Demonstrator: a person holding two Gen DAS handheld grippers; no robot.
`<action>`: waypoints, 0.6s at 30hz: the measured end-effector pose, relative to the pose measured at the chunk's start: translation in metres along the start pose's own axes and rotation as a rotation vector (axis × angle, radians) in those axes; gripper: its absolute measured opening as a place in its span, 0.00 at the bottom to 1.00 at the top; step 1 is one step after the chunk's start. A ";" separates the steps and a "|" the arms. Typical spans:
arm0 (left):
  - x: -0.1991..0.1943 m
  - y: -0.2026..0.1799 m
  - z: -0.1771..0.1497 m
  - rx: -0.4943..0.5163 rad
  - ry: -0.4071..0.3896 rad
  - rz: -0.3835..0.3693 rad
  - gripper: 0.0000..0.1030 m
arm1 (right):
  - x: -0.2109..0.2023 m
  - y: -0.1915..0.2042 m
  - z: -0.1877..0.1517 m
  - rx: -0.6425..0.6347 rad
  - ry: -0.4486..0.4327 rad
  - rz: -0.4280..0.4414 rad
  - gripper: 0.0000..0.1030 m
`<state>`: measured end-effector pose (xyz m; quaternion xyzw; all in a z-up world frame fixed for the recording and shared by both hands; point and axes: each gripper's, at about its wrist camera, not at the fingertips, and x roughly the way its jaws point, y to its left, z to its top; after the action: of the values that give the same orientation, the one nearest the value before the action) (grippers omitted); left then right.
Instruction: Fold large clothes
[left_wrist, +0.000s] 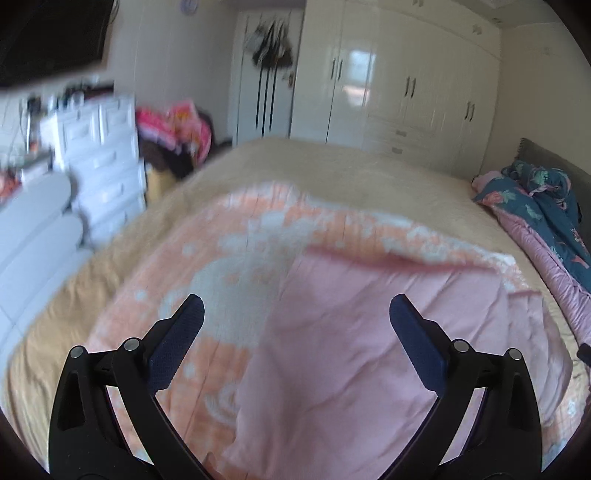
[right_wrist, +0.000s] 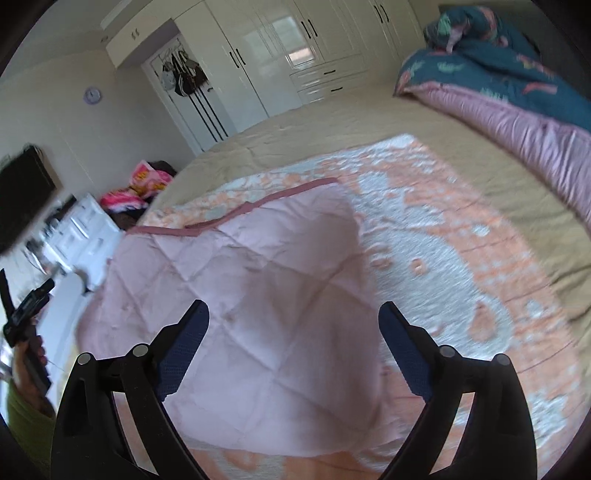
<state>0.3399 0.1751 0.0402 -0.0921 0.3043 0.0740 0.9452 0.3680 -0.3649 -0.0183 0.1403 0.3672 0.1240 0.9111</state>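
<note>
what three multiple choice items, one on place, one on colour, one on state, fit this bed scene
1. Where does the folded-over pale pink quilted flap lie?
A on the orange and white patterned blanket
B on the floor
C on the wardrobe

2. What colour is the flap's edge binding?
A green
B dusty rose
C black

3. How is the right tool?
A shut on the flap
B open, holding nothing
C out of view

Answers: 1 A, patterned blanket shows around the flap; 2 B, a rose strip edges it; 3 B, its fingers stand apart above the flap.
</note>
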 end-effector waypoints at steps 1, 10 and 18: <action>0.007 0.007 -0.008 -0.015 0.033 -0.008 0.92 | 0.004 -0.001 -0.001 -0.017 0.010 -0.019 0.90; 0.053 0.026 -0.070 -0.122 0.224 -0.183 0.82 | 0.035 -0.009 -0.015 -0.085 0.067 -0.068 0.90; 0.037 -0.002 -0.036 -0.034 0.099 -0.169 0.14 | 0.031 0.017 -0.008 -0.212 -0.027 -0.138 0.18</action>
<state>0.3500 0.1688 -0.0106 -0.1372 0.3405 -0.0052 0.9302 0.3821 -0.3377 -0.0376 0.0192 0.3483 0.0972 0.9321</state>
